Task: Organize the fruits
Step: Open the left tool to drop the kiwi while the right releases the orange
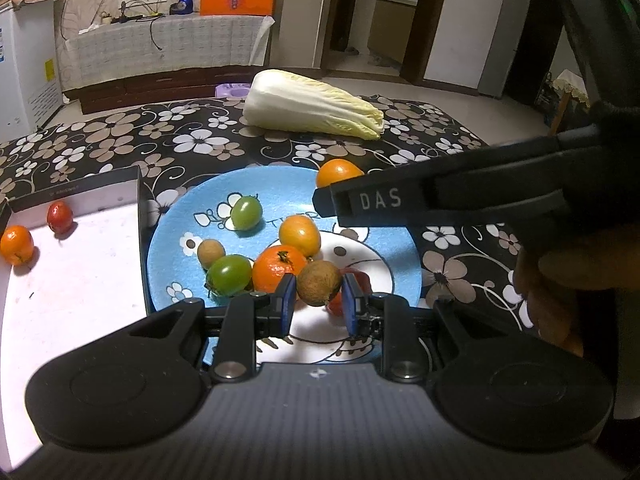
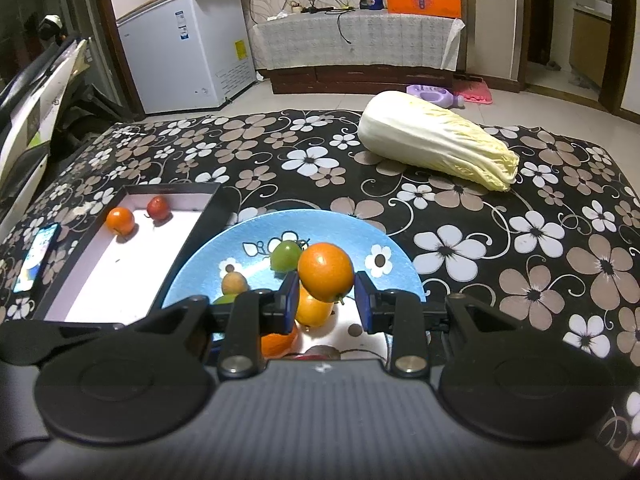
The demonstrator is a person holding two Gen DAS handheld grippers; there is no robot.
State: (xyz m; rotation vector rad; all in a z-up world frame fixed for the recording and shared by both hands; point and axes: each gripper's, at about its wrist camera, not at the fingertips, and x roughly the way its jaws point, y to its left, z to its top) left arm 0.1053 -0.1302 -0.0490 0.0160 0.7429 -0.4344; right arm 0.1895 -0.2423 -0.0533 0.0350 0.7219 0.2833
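The left claw [image 1: 319, 300] is clamped on a brown round fruit [image 1: 319, 283], low over the near part of the blue plate [image 1: 172, 240]. The right claw [image 2: 326, 295] grips an orange tomato [image 2: 326, 271], raised above the plate's far right side. On the plate lie a tangerine [image 1: 276, 269], two green tomatoes [image 1: 229, 275], a yellow tomato [image 1: 299, 235] and a small brown fruit [image 1: 211, 253]. Just left of the plate, touching its rim, stands a white box [image 1: 80, 280] with an orange tomato [image 1: 16, 245] and a red one [image 1: 60, 217] inside. Beyond the plate, a cabbage [image 1: 308, 105] lies on the flowered desk [image 1: 120, 140].
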